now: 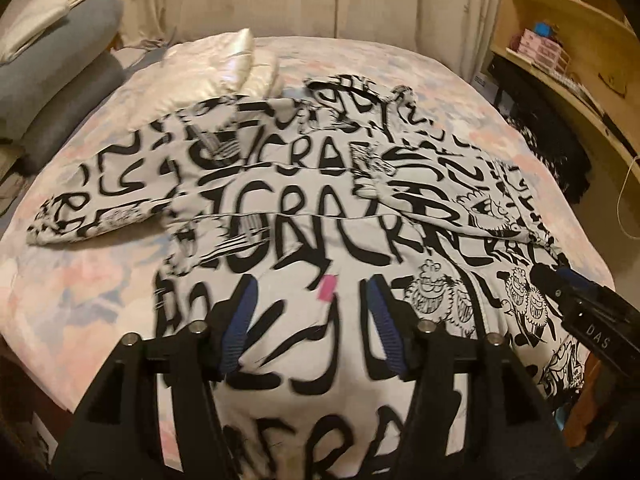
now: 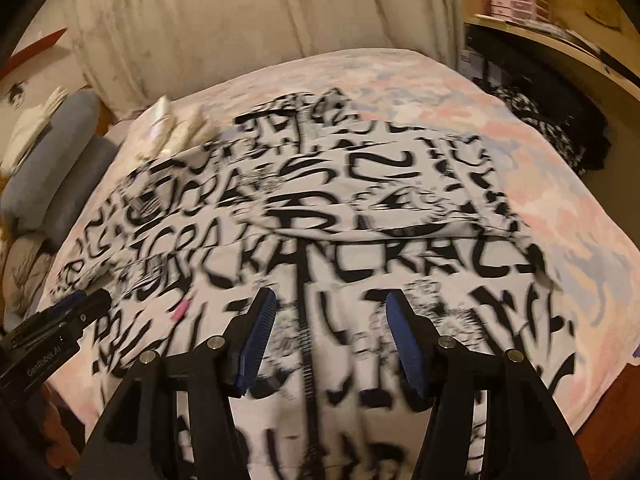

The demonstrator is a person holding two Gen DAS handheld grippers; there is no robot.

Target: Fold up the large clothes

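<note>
While the printed jacket [image 1: 304, 208] lies spread on the bed [image 1: 80, 288], we hold our left gripper [image 1: 310, 300] and right gripper [image 2: 332, 312] above it, both spread wide, grasping nothing.

the garment [image 1: 304, 216] is soft matt cloth, white with black print, lightly creased, with a small pink tag [image 1: 326, 289]; the bedspread [image 1: 80, 280] under it is matt woven cloth in pale pink and blue; the folded item [image 1: 224, 68] at the far edge has a satiny sheen; the left gripper [image 1: 312, 292] and right gripper [image 2: 331, 306] look like matt black plastic, with ribbed blue pads [image 1: 240, 320] and shiny metal pins; the shelf [image 1: 560, 36] is smooth pale wood.
</note>
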